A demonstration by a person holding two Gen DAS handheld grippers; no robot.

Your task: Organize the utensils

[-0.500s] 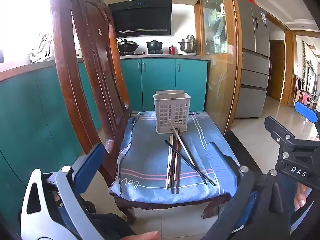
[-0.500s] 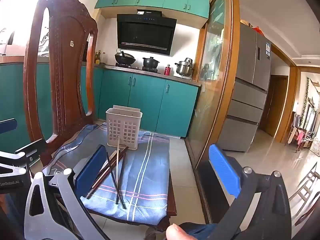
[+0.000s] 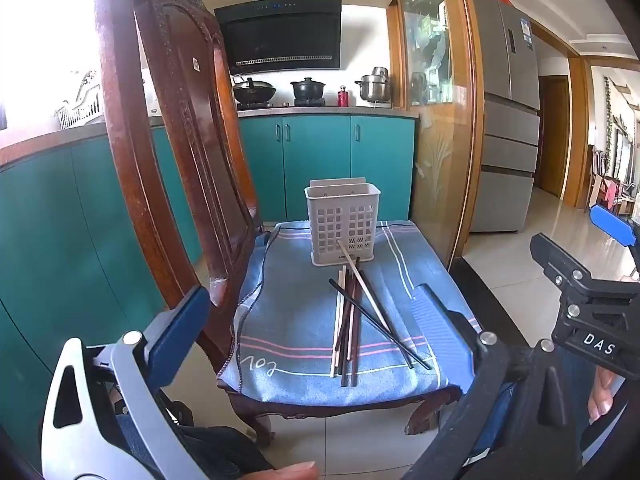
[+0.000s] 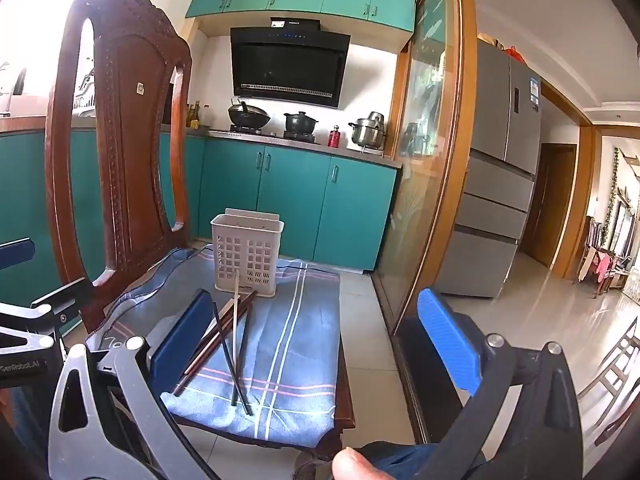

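Several chopsticks (image 3: 352, 320), dark and pale, lie in a loose crossed pile on a blue striped cloth (image 3: 288, 320) that covers a wooden chair seat. A white perforated utensil holder (image 3: 343, 224) stands upright just behind them, and one pale chopstick leans against its front. My left gripper (image 3: 316, 328) is open and empty, held back from the seat's near edge. My right gripper (image 4: 320, 336) is open and empty, also short of the seat; the chopsticks (image 4: 230, 340) lie beyond its left finger and the holder (image 4: 247, 254) stands behind them.
The carved wooden chair back (image 3: 176, 152) rises at the left of the seat. A glass sliding door with a wooden frame (image 3: 444, 140) stands at the right. Teal cabinets (image 3: 344, 160) with pots on the counter are behind, and a grey fridge (image 3: 508, 132) is at far right.
Both grippers have barely shifted. The chopsticks and holder lie as before.
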